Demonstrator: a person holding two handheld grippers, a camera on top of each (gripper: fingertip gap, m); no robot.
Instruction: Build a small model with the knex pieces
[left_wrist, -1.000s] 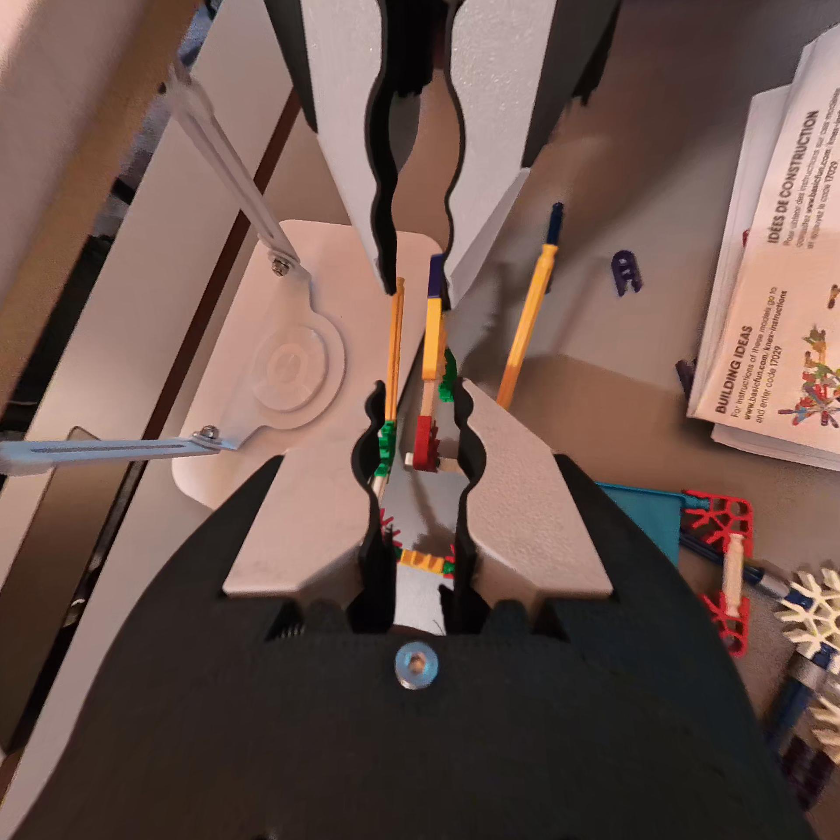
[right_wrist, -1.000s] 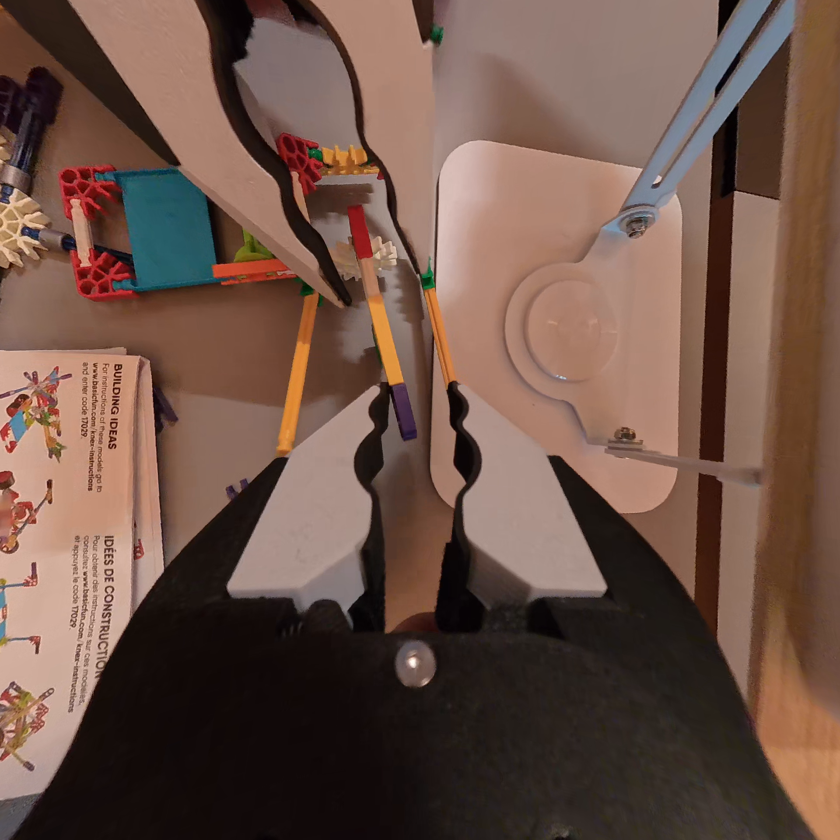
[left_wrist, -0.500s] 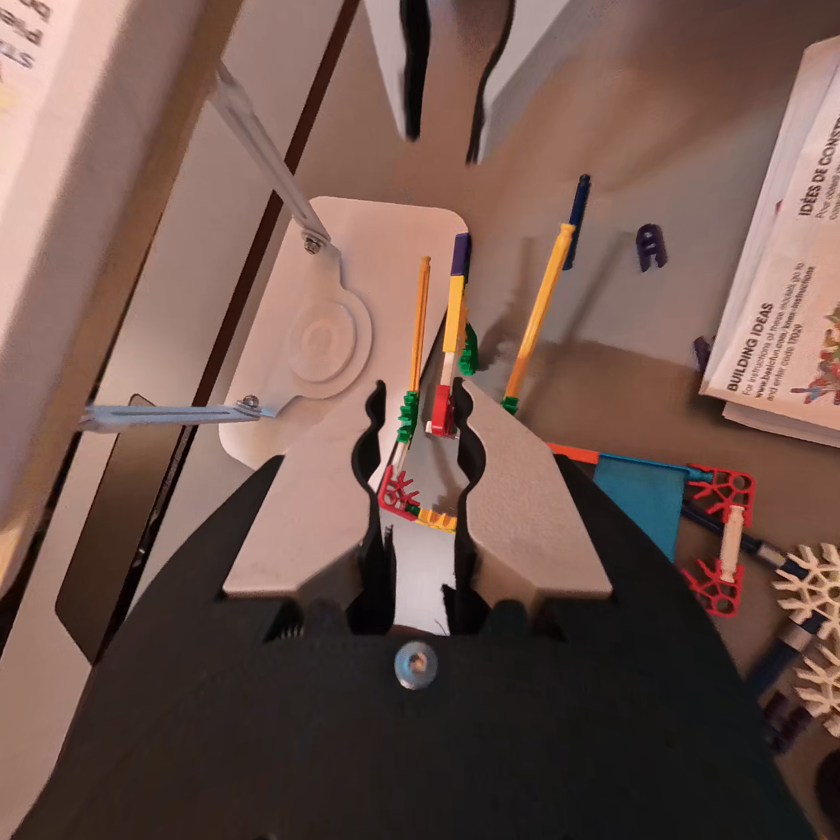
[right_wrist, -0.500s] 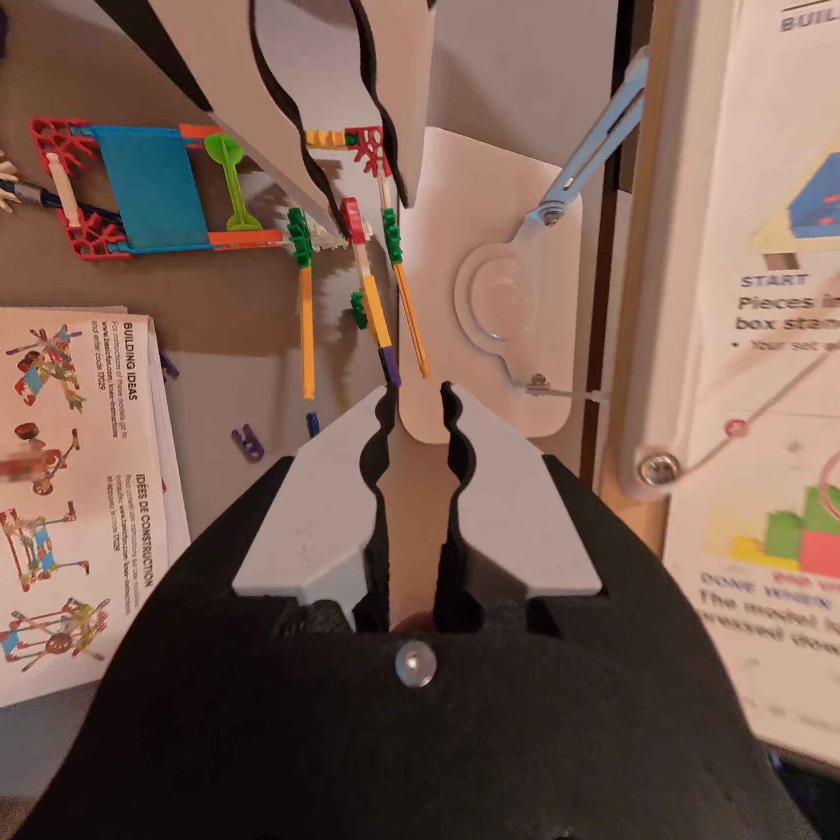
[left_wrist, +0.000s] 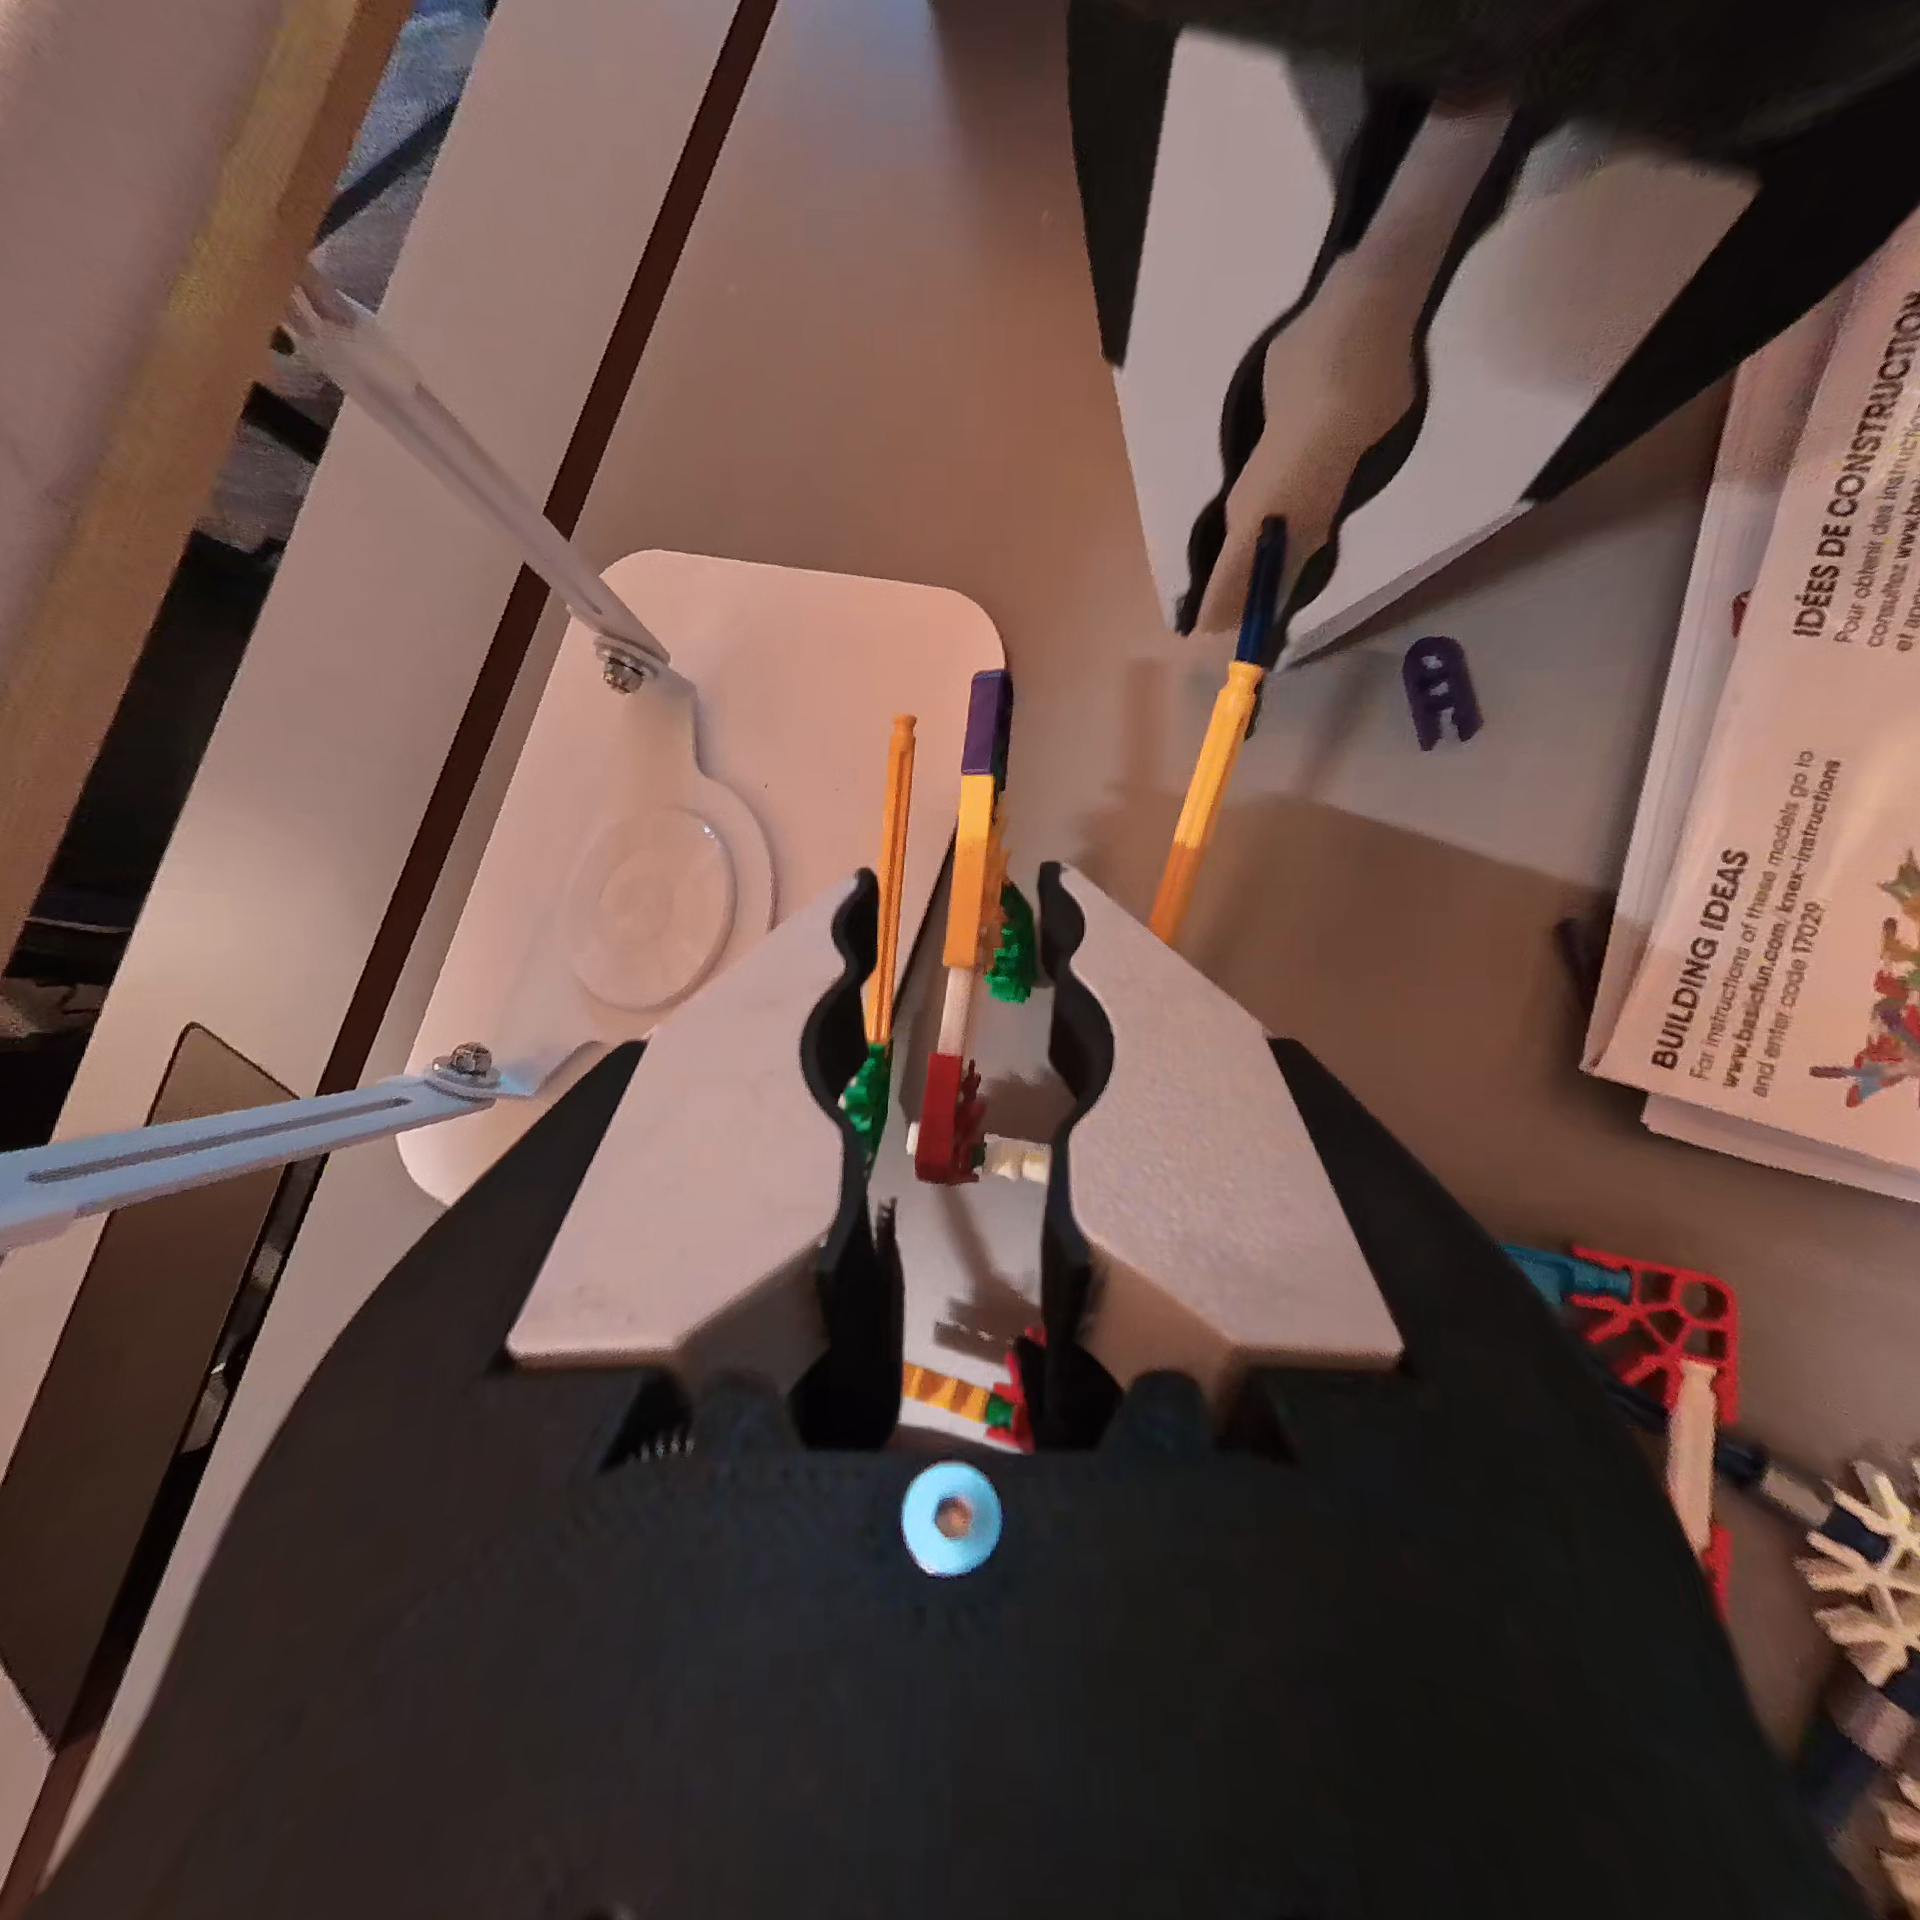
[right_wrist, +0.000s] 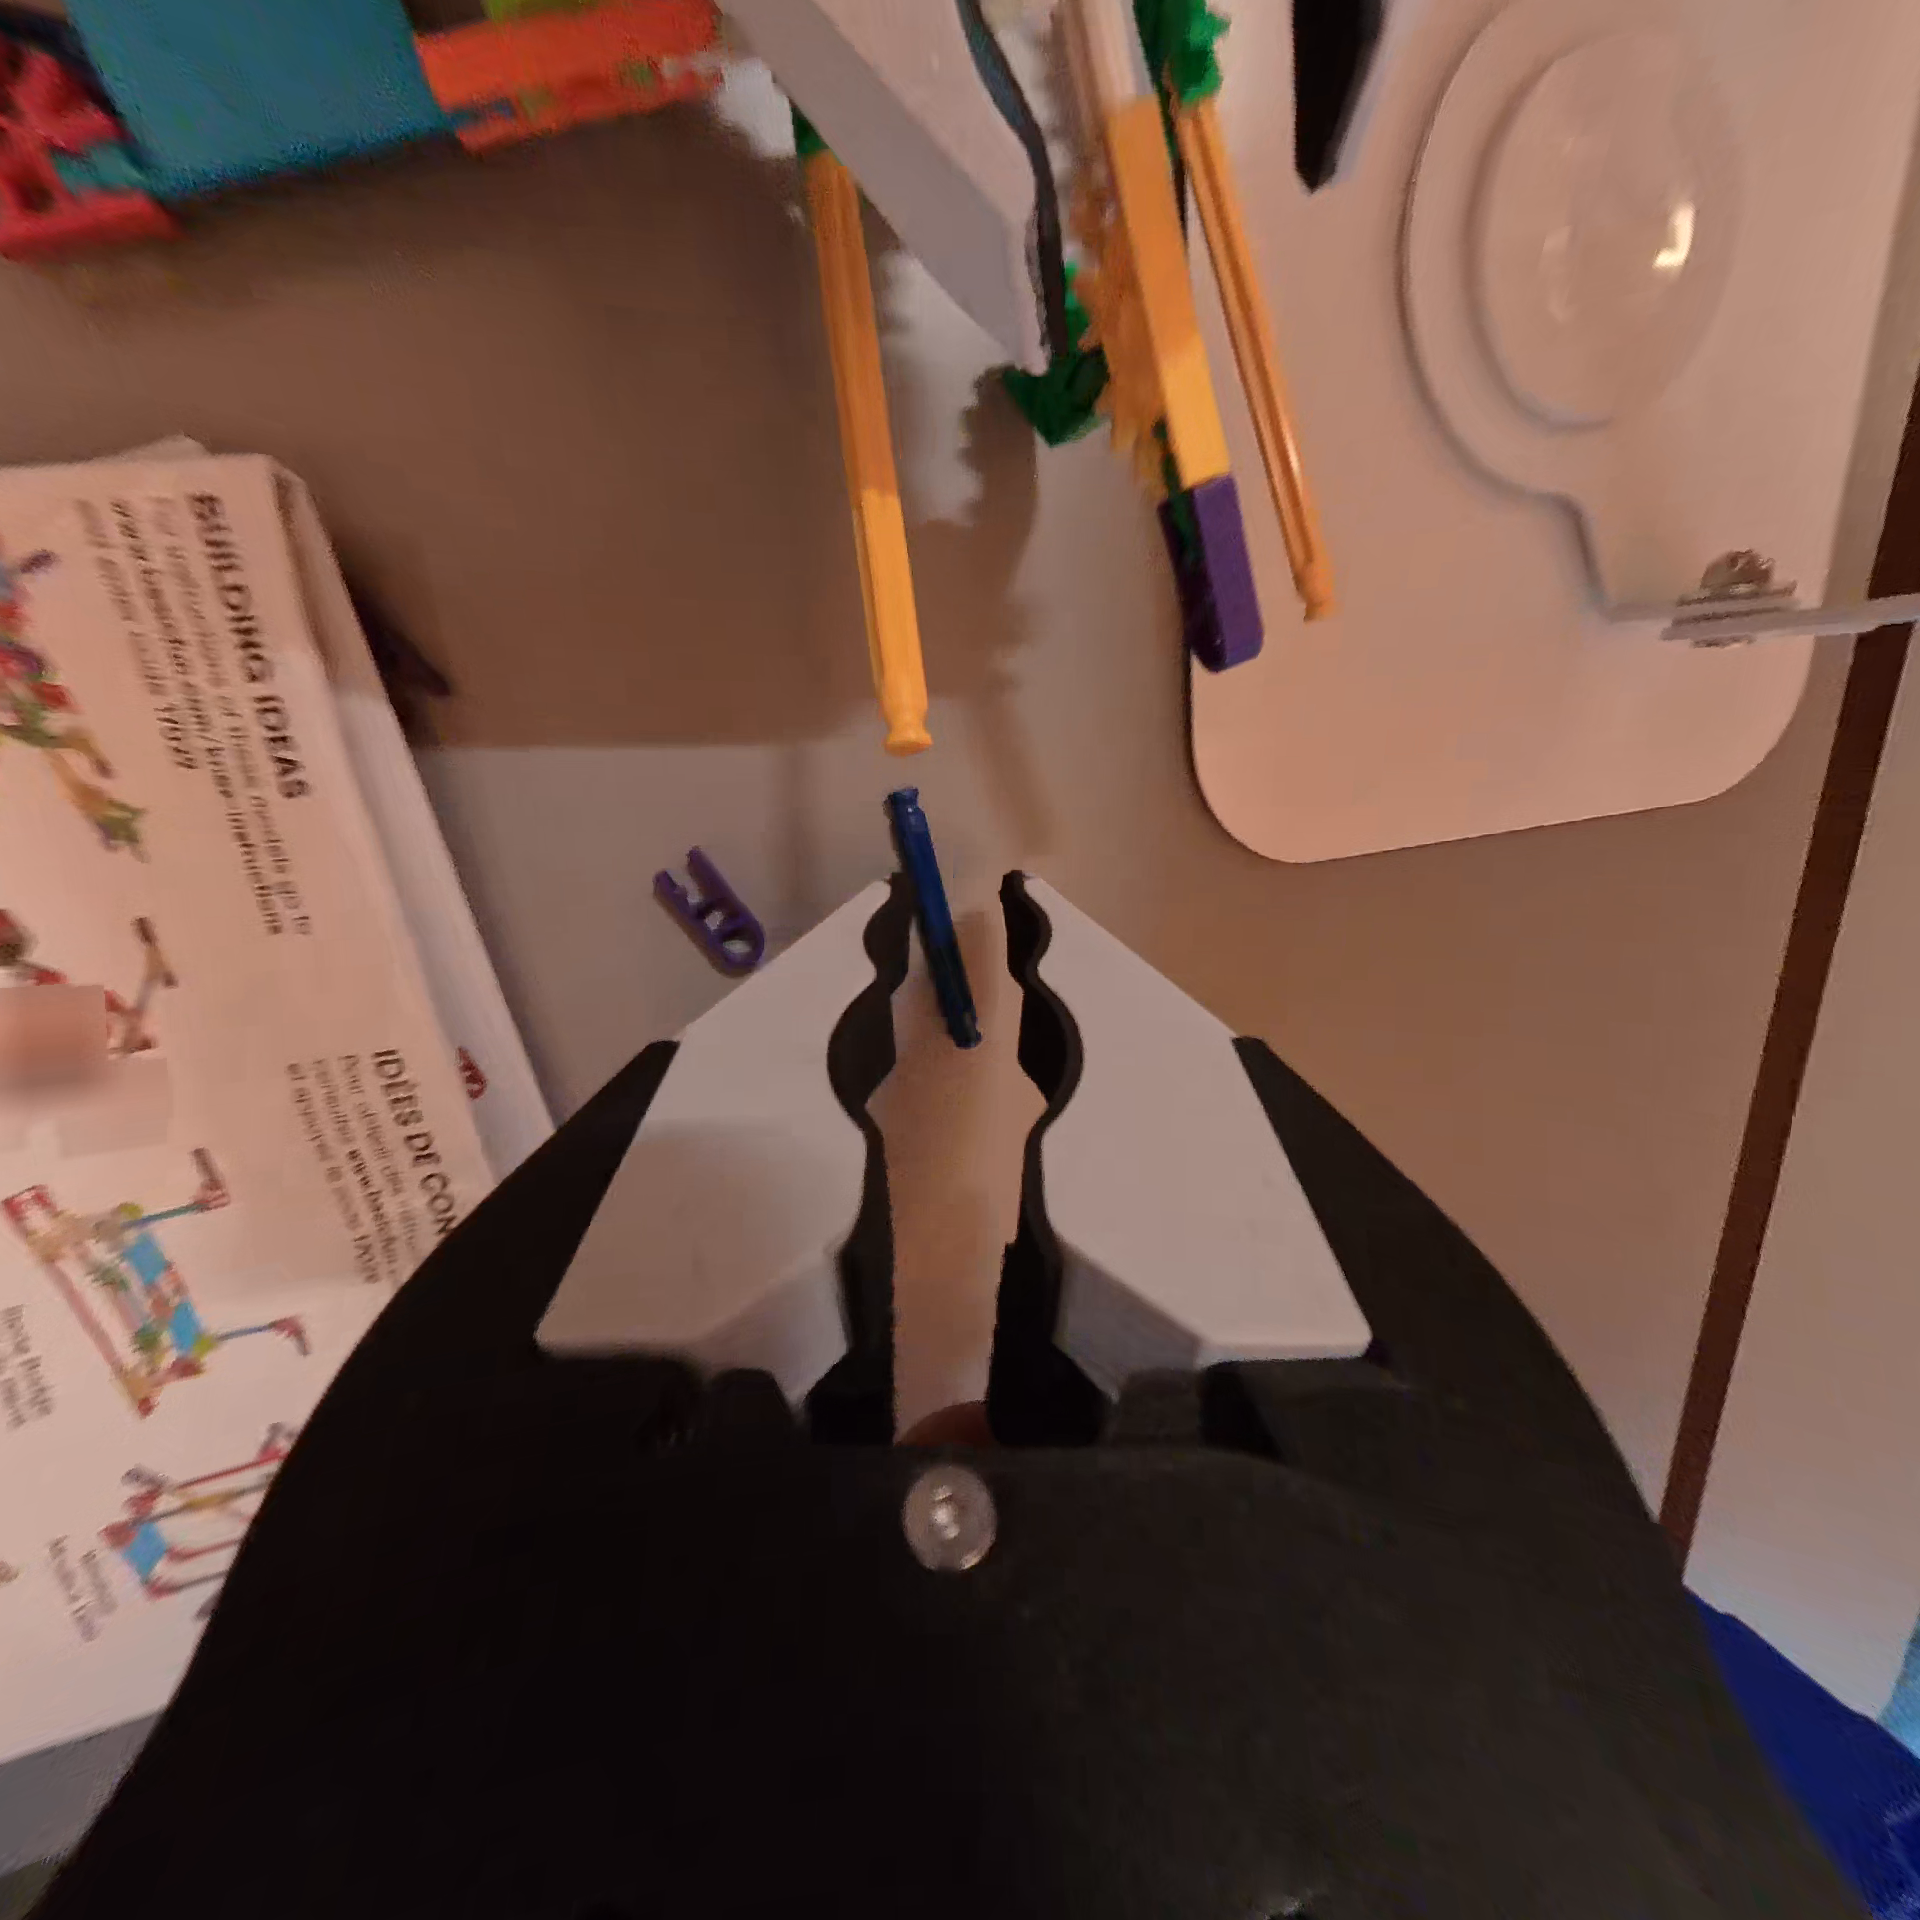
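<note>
A construction-toy assembly of yellow rods, green and red connectors and a white rod (left_wrist: 961, 997) lies on the grey table. My left gripper (left_wrist: 956, 881) is open and hangs over it, one finger on each side, not clamping it. A short dark blue rod (right_wrist: 933, 914) lies on the table just past the end of a loose yellow rod (right_wrist: 871, 499). My right gripper (right_wrist: 951, 883) is open and low over the blue rod, which lies between its fingers nearer the left one. In the left wrist view the right gripper (left_wrist: 1236, 634) straddles the blue rod (left_wrist: 1262, 592).
A small purple clip (right_wrist: 712, 920) lies left of the blue rod. A stack of instruction booklets (right_wrist: 208, 883) lies beside it. A white plate with a clear lens and metal arms (left_wrist: 727, 769) lies by the table edge. A blue panel with red connectors (left_wrist: 1662, 1340) and white snowflake connectors (left_wrist: 1870, 1590) lie behind. Tip to tip, the grippers are about 9 cm apart. My right gripper's tips are some 4 cm from the small purple clip (right_wrist: 712, 920). The left camera catches it too, in the left wrist view (left_wrist: 1440, 693).
My right gripper has moved away from the purple-tipped rod, sideways and down over the blue rod. My left gripper pulled back, then came forward over the assembly again. Both jaws kept their gap.
</note>
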